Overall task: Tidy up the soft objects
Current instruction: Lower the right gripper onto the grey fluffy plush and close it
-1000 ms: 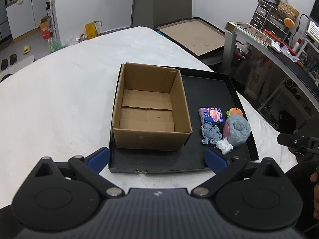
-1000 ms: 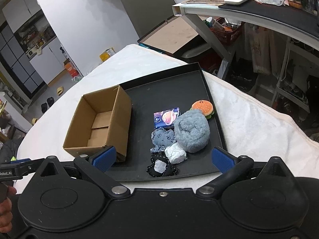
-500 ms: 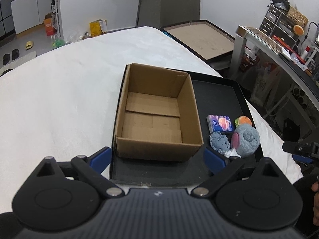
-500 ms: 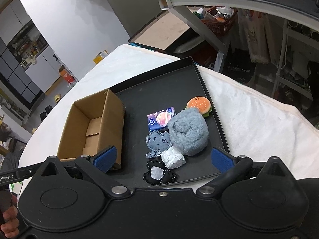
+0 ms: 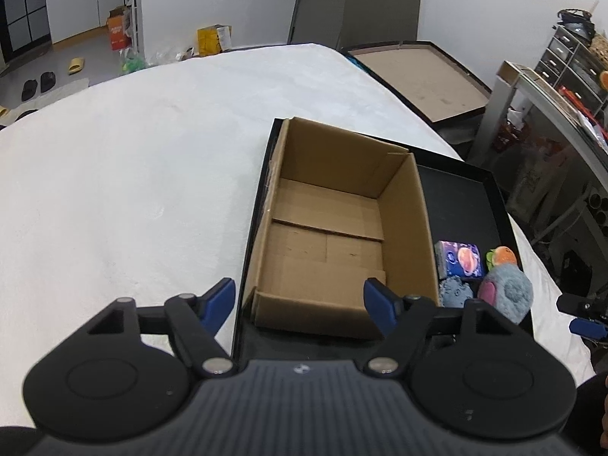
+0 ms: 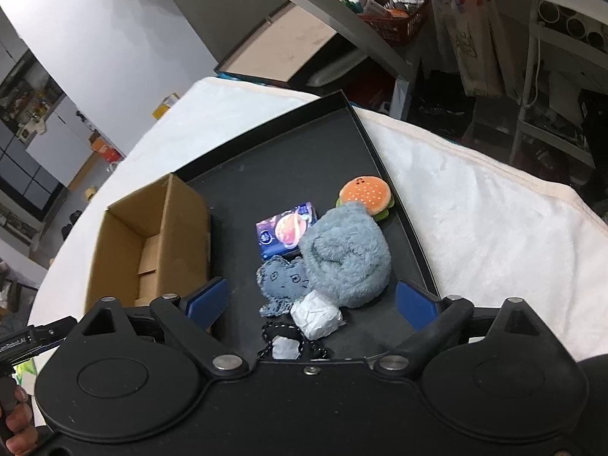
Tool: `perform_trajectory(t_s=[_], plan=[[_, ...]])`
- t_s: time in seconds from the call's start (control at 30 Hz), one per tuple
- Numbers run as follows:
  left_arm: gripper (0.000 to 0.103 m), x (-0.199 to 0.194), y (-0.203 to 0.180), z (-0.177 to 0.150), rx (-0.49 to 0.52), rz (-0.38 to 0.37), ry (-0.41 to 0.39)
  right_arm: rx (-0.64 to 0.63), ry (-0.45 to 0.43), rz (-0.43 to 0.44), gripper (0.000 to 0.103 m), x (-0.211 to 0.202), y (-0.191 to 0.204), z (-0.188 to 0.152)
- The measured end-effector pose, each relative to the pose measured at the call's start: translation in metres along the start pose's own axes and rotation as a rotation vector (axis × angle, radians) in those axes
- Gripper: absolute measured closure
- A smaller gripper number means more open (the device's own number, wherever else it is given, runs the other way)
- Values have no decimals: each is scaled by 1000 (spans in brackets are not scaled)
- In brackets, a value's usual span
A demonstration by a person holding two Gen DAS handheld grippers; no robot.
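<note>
An open, empty cardboard box (image 5: 334,228) stands at the left of a black tray (image 5: 456,197). My left gripper (image 5: 300,298) hovers over the box's near wall, its jaws closing with nothing pressed between them. To the right of the box (image 6: 152,235) lie a grey fluffy plush (image 6: 345,258), a burger plush (image 6: 366,195), a purple packet (image 6: 285,231), a flat grey knitted toy (image 6: 283,285), a white crumpled wad (image 6: 315,317) and a black-edged piece (image 6: 285,345). Above this pile my right gripper (image 6: 311,302) is slowly closing and touches none of it.
The tray (image 6: 285,163) rests on a table under a white fleece cover (image 5: 133,190). A second flat tray (image 5: 421,79) leans beyond the table's far edge. A metal desk (image 6: 342,11) with clutter stands at the right. A hand (image 6: 15,418) shows at the lower left.
Both grippers have come lower and closer to the tray. The left jaws have narrowed clearly and the right ones slightly. The box has shifted right in the left wrist view.
</note>
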State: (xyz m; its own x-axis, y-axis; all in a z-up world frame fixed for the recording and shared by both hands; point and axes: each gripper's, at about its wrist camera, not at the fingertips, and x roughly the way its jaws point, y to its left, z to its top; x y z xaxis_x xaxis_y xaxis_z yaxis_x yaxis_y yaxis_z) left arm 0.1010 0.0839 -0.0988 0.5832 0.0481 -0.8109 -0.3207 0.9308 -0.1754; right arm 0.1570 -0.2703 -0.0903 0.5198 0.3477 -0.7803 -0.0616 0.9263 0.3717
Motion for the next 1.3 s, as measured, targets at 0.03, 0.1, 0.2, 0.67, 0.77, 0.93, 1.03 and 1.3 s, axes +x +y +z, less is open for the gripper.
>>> perform_trajectory(t_s=[0.03,0.1,0.2,0.67,0.77,0.93,1.03,1.3], plan=[[30,3,1,1,0,3,2,2,4,-5,8,4,0,1],[30,10,4,4,1,6,8,4,14,-14,8,12,0,3],[31,20,7,8,0,7,22,4,29,-33,7,24,1,5],[43,67,20,19,-38,6,81,-37,95,-119,0,72,6,15],[46,72,21,23,-44,4,81,-49,109,-145,0,82,5,15],[55,80,20,25,-51,12,94,-52,128,-162,0,95,6,18],[61,85,19,25,-47,17,99,-64,128,-178,0,101,8,19],[86,83,31,22,-69,10,70,-143,113,-194,11,111,18,16]])
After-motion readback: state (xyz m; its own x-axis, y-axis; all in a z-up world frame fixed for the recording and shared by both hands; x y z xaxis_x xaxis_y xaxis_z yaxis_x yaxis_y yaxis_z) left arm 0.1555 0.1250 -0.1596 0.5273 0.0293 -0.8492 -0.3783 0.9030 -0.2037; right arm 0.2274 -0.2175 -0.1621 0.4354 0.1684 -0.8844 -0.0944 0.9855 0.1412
